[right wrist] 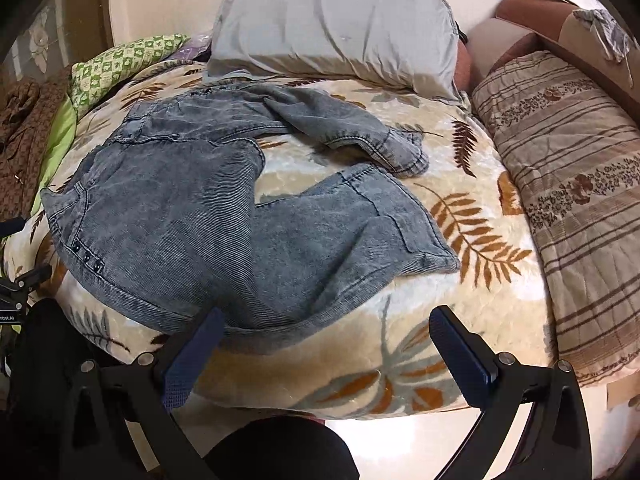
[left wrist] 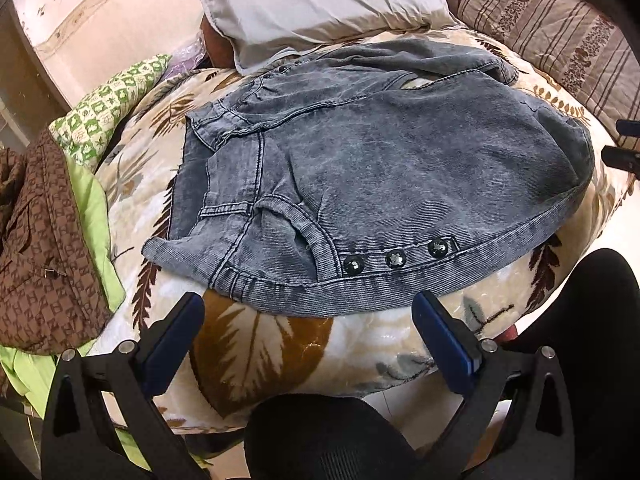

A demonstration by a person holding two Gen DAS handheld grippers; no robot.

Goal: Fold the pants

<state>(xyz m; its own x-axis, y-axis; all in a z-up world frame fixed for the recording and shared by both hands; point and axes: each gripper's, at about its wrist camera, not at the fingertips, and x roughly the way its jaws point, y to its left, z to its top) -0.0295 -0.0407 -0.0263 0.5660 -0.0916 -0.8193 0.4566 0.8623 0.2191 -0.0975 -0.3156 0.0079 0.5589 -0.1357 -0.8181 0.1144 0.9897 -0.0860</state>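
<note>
Grey-blue washed denim pants (left wrist: 380,168) lie spread on a leaf-patterned blanket (left wrist: 260,344), waistband to the left, three dark studs (left wrist: 395,259) along the near side seam. In the right wrist view the pants (right wrist: 180,232) show both legs bent, one hem (right wrist: 400,152) toward the pillow, the other hem (right wrist: 408,236) nearer. My left gripper (left wrist: 310,320) is open, just short of the pants' near edge. My right gripper (right wrist: 326,336) is open, its left finger (right wrist: 192,360) at the pants' near fold.
A grey pillow (right wrist: 336,32) lies at the head of the bed. A striped brown quilt (right wrist: 568,184) lies along the right. A green patterned cushion (left wrist: 108,104) and brown patterned cloth (left wrist: 36,248) lie at the left. Dark-clothed knees (left wrist: 328,440) show below.
</note>
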